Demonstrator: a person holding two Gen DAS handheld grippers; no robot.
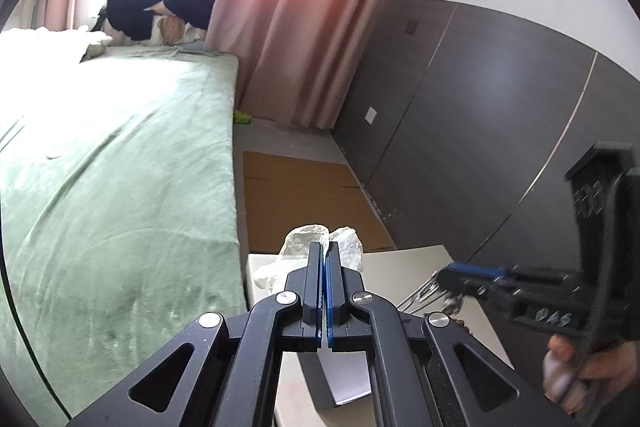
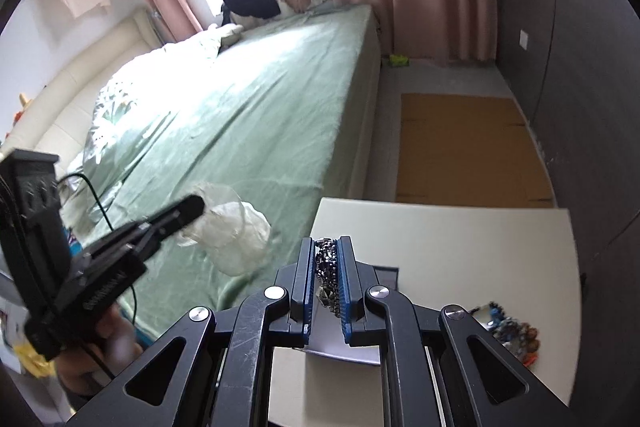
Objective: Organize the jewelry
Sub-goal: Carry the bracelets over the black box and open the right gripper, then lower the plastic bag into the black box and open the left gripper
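The left hand-held gripper (image 1: 324,247) pinches a clear plastic bag (image 2: 236,231) above the desk (image 2: 460,247); the right hand-held gripper (image 2: 326,247) clamps a dark bracelet (image 2: 328,267). Next likely calls for feeding it into the bag's mouth.

Left hand-held gripper (image 1: 324,259) clamped on clear bag (image 1: 304,239) above tabletop (image 1: 400,263); right hand-held gripper (image 1: 444,281) gripping silvery chain (image 1: 420,293); green bed (image 1: 120,167) left.
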